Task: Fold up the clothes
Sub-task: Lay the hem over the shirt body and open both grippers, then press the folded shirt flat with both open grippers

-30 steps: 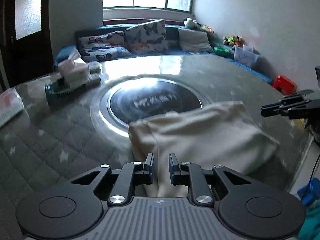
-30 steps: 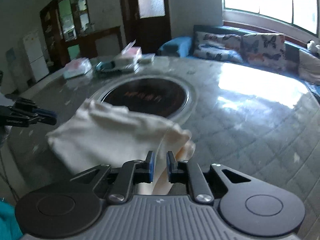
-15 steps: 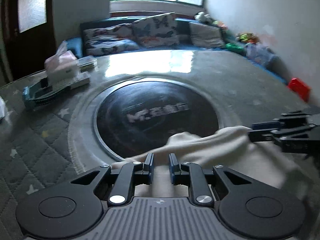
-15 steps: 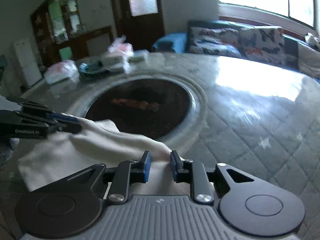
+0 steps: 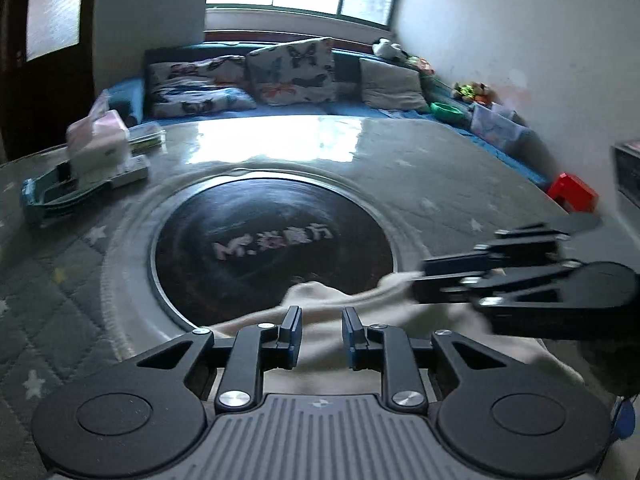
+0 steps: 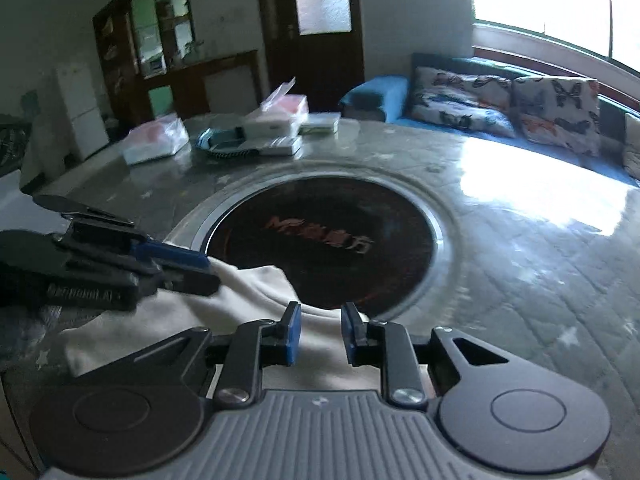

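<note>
We hold both the left gripper [image 5: 320,334] and right gripper [image 6: 320,334] parted over the cream garment [image 6: 256,284], whose far edge runs crosswise between them, neither nearer.

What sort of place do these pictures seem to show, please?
Probably a home living or dining room: a sofa with butterfly cushions under a window, a round table with an inset cooktop, and a wooden cabinet.
</note>
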A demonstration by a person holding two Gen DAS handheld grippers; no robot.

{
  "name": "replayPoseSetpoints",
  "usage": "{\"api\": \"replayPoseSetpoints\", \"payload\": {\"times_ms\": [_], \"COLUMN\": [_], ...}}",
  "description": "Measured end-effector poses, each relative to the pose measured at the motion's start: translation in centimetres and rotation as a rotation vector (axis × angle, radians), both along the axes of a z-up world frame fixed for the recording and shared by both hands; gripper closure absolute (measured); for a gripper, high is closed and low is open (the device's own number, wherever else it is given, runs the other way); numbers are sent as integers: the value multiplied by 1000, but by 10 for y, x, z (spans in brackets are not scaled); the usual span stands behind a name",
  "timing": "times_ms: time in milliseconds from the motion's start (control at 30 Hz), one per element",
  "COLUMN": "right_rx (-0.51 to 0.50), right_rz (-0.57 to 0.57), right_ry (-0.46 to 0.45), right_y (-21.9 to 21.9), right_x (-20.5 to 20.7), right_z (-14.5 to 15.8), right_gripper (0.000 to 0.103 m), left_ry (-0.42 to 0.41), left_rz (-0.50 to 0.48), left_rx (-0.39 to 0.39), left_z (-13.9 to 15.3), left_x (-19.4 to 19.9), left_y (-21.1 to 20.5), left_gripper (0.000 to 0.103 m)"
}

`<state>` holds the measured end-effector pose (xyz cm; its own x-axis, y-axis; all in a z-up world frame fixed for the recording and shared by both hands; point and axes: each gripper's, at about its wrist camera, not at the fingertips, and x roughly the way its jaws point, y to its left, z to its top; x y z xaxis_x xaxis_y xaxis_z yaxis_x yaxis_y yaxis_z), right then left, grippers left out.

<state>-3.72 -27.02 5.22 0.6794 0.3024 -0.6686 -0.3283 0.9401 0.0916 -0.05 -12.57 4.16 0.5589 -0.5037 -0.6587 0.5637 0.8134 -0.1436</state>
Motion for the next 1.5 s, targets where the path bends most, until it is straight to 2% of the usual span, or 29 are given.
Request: {"api": "replayPoseSetpoints", "payload": {"times_ms": [100,367,533,667,800,933,1200,1367,1500], "right_rx": [-31,-33,-19,-43,-44,-46,-19,6,39], "right_rz": [2,-30,20,62,38,2,27,-26,-10], "right_ry": [32,19,-5,2,-6,-29,-53,-40,-52], "right_y": [9,9,9,18,18,15,7,-6,-12], "right_x": [10,20,4,-6,-2,-1,-23,-23,-31], "right_z": [-12,-13,2,-1,-12,-9,-2,-12,-12], "right_gripper": [82,82,82,82,72,72,72,71,69], "left_ry": [4,10,2,1,-1,-10,-23,-25,2], "left_rz": [-10,8,5,13,17,21,45,75,126], "left_rx": [10,17,24,25,33,53,93,131,113], "left_z": [-7,-12,-16,-17,-17,-16,-8,-11,-11], "left_x": [-4,-1,-1,-1,-1,-3,-4,3,7], "left_y": [-3,-4,-3,-4,-5,-8,-18,-29,-29], "left_gripper": [73,72,67,67,67,67,67,65,65]}}
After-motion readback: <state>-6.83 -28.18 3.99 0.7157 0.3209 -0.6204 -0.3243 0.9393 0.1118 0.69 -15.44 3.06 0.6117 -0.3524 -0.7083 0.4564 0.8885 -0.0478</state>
